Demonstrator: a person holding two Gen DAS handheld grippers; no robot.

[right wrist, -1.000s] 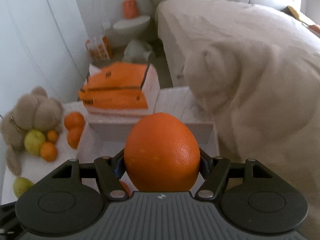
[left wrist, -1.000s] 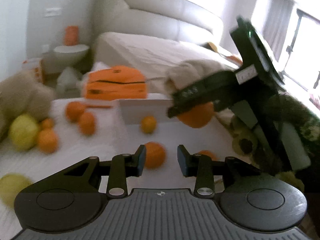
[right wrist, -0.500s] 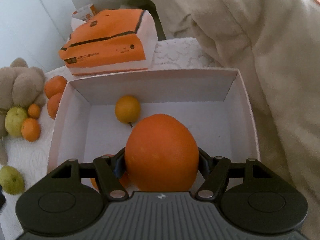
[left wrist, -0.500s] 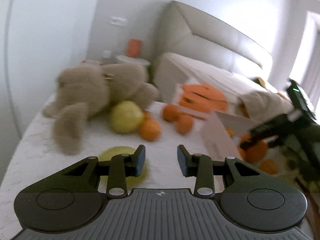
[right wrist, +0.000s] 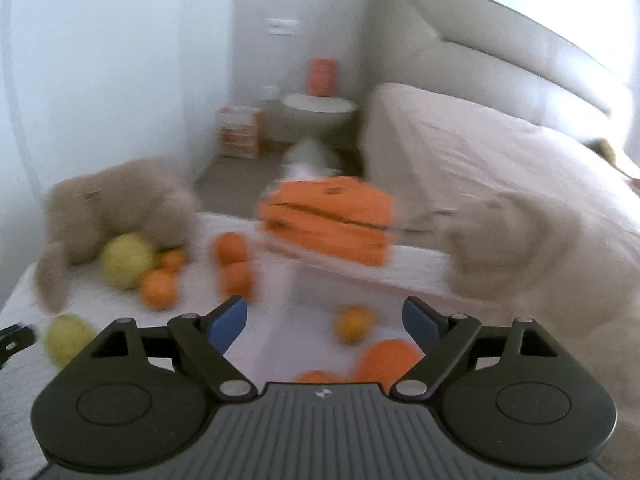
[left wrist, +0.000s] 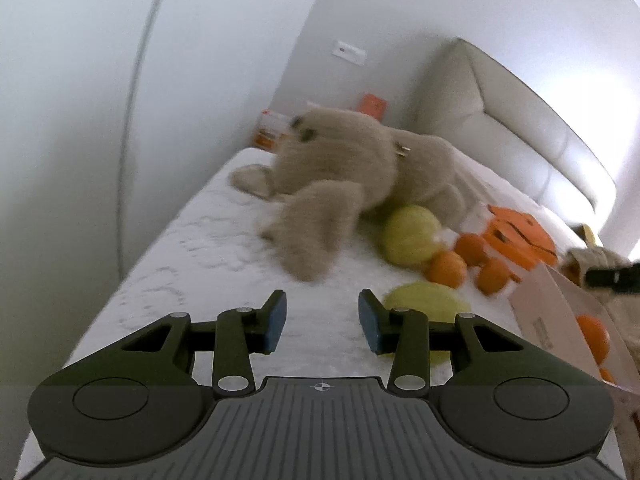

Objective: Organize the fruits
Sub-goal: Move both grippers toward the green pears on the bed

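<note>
My left gripper (left wrist: pixel 321 316) hovers over the white table top with its jaws opening and nothing between them. A yellow-green fruit (left wrist: pixel 424 300) lies just right of its right finger. Beyond are a bigger yellow-green fruit (left wrist: pixel 410 234) and three oranges (left wrist: pixel 448 266). My right gripper (right wrist: pixel 324 324) is above the white box (right wrist: pixel 360 278), jaws opening wide and empty. The big orange (right wrist: pixel 384 358) lies in the box below the right finger, free of the pads, beside a small orange (right wrist: pixel 352 324) and another orange (right wrist: pixel 316 376). This view is blurred.
A beige plush bear (left wrist: pixel 360 172) lies against the fruit at the table's far left. An orange case (right wrist: pixel 328 220) sits behind the white box. A beige blanket (right wrist: pixel 520 248) hangs at the box's right, with the bed (right wrist: pixel 480 148) behind. The wall (left wrist: pixel 120 100) runs close along the left.
My right gripper let go of the big orange, which now lies in the box, and lifted away. My left gripper swung left from the box toward the loose fruit and widened.
</note>
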